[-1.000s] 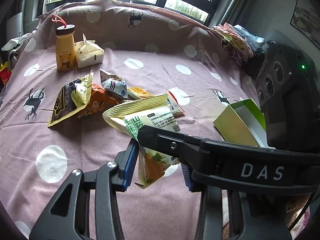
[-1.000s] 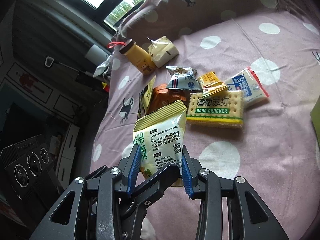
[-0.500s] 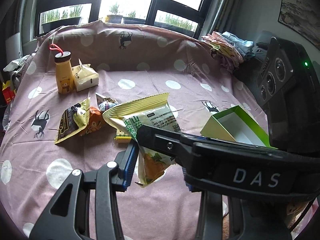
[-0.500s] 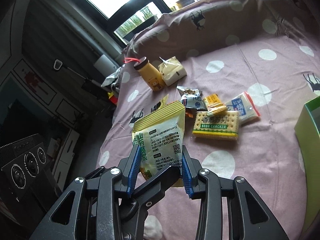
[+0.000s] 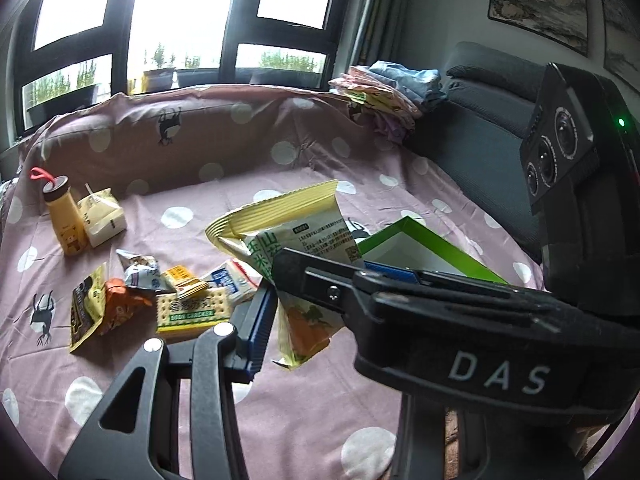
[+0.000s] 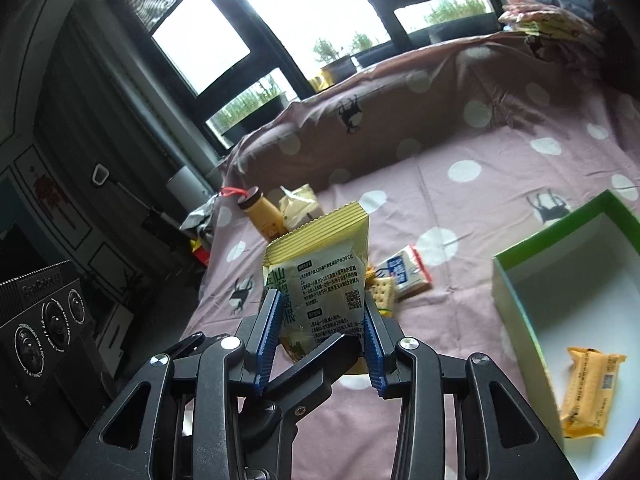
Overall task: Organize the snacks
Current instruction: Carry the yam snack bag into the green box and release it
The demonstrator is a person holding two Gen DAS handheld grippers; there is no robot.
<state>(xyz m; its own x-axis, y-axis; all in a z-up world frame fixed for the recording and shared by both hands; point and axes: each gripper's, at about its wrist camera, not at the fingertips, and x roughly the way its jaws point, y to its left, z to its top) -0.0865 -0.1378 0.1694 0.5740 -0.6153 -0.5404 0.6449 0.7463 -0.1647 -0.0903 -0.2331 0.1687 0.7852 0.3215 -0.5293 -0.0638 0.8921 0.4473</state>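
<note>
A yellow and white snack bag [image 5: 296, 236] hangs in the air over the purple dotted bedsheet, also in the right wrist view [image 6: 320, 284]. My right gripper [image 6: 320, 320] is shut on its lower part. My left gripper [image 5: 320, 304] is right behind the right one, its blue pads on either side of the bag's bottom; whether they touch it is hidden. A green box with a white inside [image 6: 568, 280] lies to the right and holds a yellow wrapped bar [image 6: 588, 388]; it also shows in the left wrist view [image 5: 416, 248]. Several snacks lie in a pile [image 5: 188, 300].
A yellow bottle [image 5: 64, 216] and a cream carton [image 5: 102, 218] stand at the far left of the bed. Folded clothes [image 5: 392, 92] sit at the back right by a grey sofa [image 5: 480, 128]. Windows are behind the bed. A dark cabinet [image 6: 60, 220] is on the left.
Both grippers have risen and swung right with the bag. The green box has come fully into the right wrist view, with the bar inside it.
</note>
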